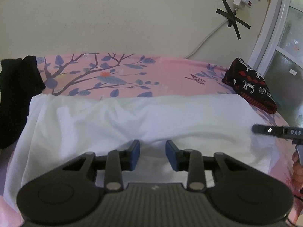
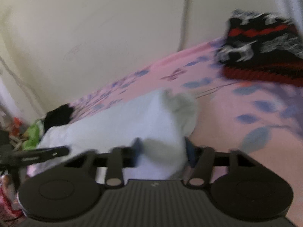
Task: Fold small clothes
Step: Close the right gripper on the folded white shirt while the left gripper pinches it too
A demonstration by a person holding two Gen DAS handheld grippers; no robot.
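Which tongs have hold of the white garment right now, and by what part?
The right tongs have a bunched corner of the white garment between their pads. The left tongs stand open over its near edge, gripping nothing.

Two close wrist views — shared white garment (image 1: 132, 117)

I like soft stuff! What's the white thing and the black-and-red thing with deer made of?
White garment: probably thin matte cotton; it drapes in soft wrinkles. Black-and-red piece: looks like chunky knitted yarn, with ribbed edge and woven-in deer.
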